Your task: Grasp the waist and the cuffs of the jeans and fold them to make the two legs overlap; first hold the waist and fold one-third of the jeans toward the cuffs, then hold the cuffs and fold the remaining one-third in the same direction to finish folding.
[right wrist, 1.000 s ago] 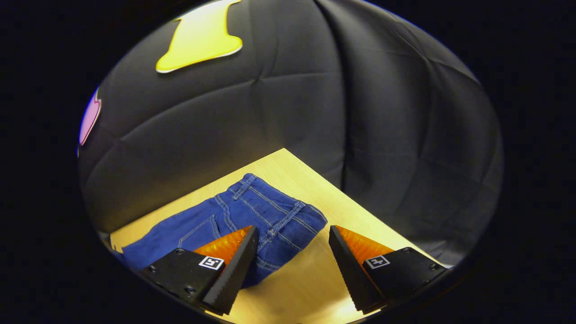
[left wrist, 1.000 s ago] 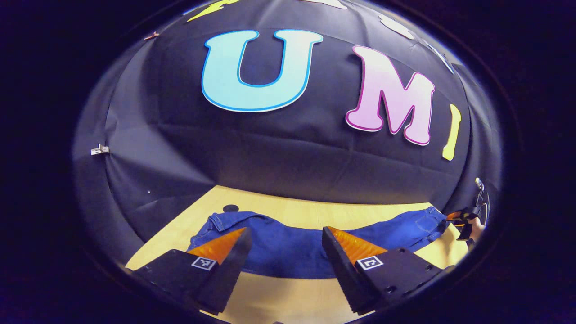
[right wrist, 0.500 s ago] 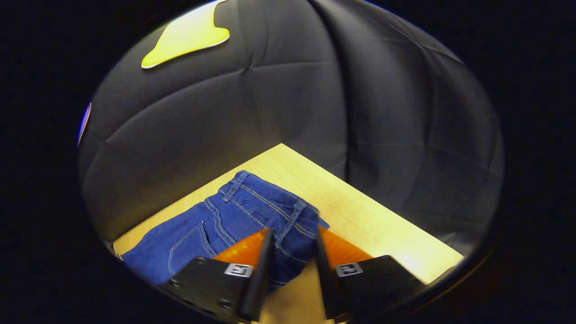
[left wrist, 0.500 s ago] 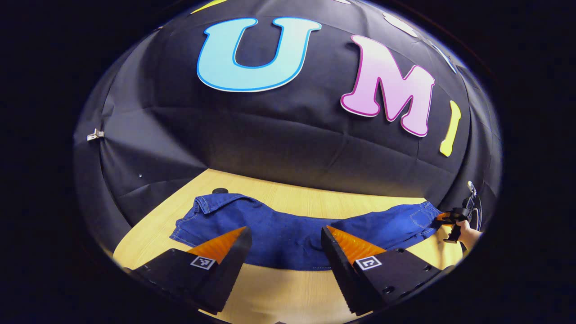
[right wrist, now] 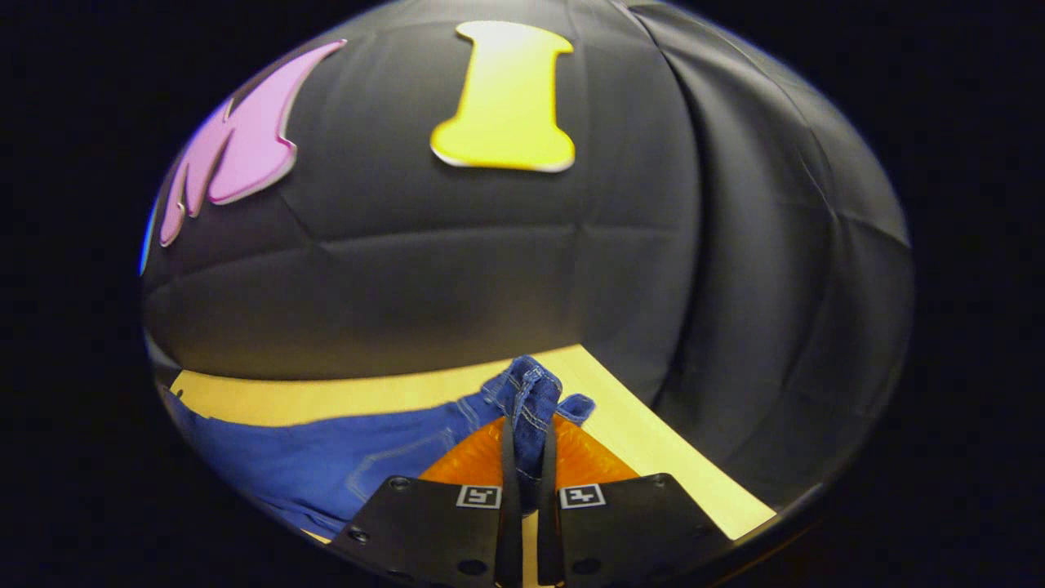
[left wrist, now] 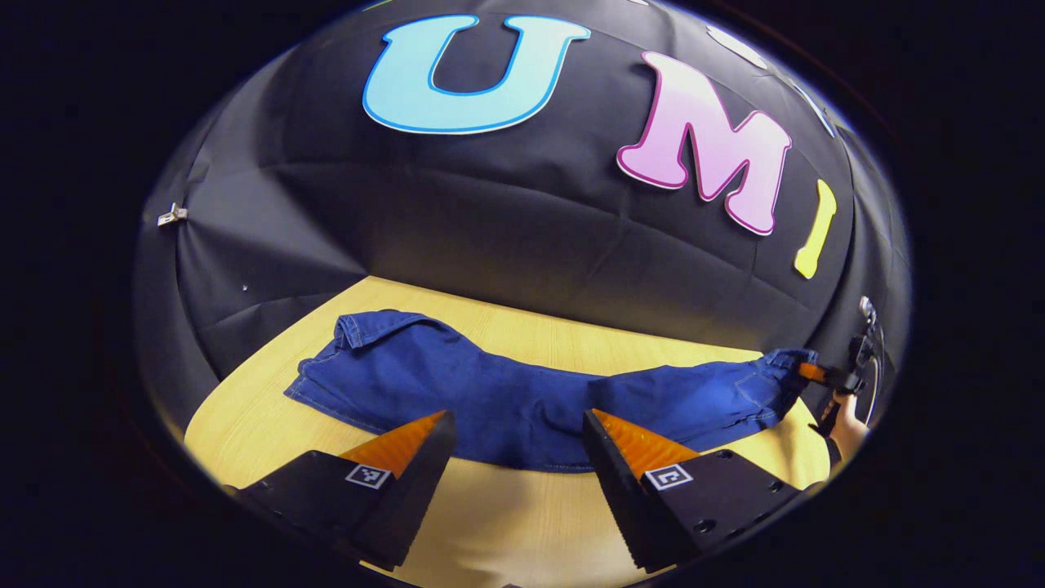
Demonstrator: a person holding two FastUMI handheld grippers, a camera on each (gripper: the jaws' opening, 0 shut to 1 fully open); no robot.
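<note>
In the left gripper view, my left gripper sits at the bottom centre, jaws apart and empty, just short of the one pair of jeans stretched across the wooden table. Far right, a hand holds my other gripper at the waist.

In the right gripper view, my right gripper is clamped on the waist, bottom centre. I judge the leg-overlap fold is starting; next my left must close on the cuffs. Two grippers, one pair.

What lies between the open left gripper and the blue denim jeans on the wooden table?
Only bare wooden table, as the left gripper view shows; the left gripper hovers open before the blue denim jeans.
</note>
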